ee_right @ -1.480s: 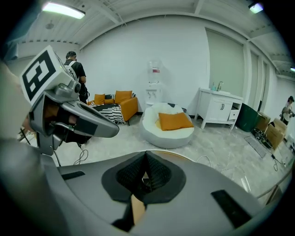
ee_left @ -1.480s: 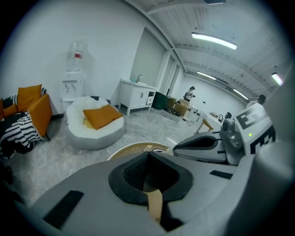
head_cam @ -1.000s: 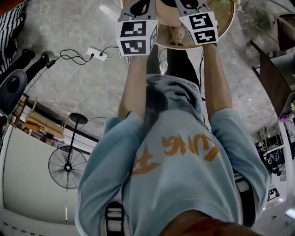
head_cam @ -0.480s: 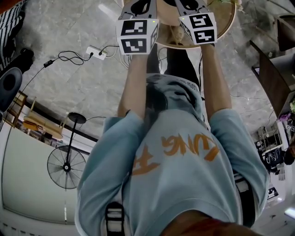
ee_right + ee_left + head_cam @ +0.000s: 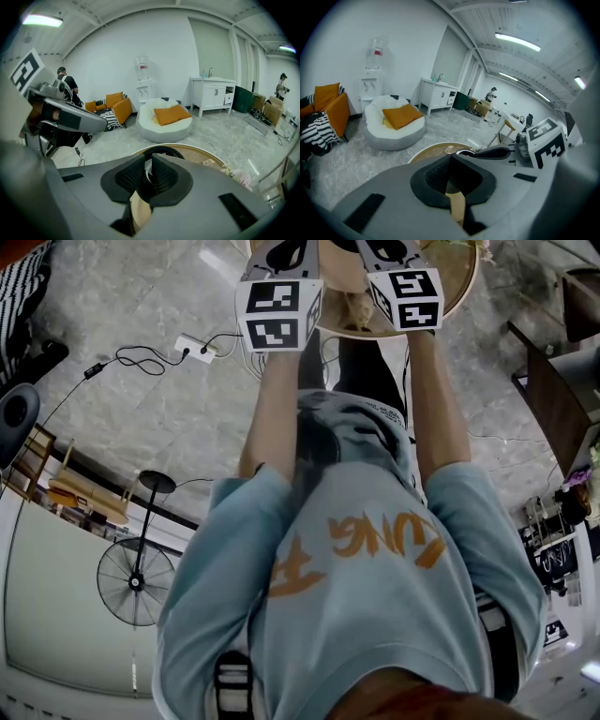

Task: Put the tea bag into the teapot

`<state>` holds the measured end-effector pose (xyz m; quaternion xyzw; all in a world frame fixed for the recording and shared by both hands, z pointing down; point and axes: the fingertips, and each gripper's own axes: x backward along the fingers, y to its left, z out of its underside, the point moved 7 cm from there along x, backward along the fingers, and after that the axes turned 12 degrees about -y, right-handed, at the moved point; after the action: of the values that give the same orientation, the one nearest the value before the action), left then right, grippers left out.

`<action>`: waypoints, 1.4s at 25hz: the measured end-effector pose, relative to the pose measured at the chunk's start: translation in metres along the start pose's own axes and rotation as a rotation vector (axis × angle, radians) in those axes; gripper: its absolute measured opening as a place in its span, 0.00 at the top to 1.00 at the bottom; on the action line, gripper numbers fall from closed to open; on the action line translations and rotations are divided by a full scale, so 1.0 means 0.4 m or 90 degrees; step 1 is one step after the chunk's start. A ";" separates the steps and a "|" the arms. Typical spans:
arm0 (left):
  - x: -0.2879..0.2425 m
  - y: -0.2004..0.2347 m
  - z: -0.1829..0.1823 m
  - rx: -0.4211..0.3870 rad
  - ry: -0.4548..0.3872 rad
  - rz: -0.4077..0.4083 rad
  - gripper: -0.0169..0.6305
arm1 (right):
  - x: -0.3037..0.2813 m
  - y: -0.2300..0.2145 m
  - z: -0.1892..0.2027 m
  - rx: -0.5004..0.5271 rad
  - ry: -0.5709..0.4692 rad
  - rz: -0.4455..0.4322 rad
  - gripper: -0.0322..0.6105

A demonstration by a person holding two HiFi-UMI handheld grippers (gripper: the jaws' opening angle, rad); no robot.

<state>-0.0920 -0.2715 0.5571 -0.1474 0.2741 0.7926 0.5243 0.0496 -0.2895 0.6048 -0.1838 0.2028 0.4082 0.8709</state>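
Hardly anything is moved since a second ago: only a dark object on the floor is shifted toward the left edge. The left tool is seen closed and empty, the right tool closed to a thin slit, both held above the round worktop. The tea bag cannot be made out.

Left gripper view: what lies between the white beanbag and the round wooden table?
Grey floor and a thin white cable separate beanbag and table, in the left gripper view.
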 end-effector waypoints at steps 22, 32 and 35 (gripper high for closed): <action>0.063 -0.084 -0.042 0.049 -0.082 -0.034 0.94 | 0.179 0.000 -0.070 -0.123 -0.095 0.118 0.87; 0.173 -0.244 -0.158 0.017 -0.212 -0.046 0.94 | 0.416 -0.046 -0.184 -0.133 -0.210 0.116 0.93; 0.206 -0.307 -0.202 -0.004 -0.247 -0.048 0.94 | 0.480 -0.060 -0.241 -0.117 -0.256 0.096 0.93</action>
<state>-0.0177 -0.2203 0.4145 -0.0041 0.1597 0.7868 0.5962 0.1611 -0.2285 0.4298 -0.1618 0.0001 0.5176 0.8402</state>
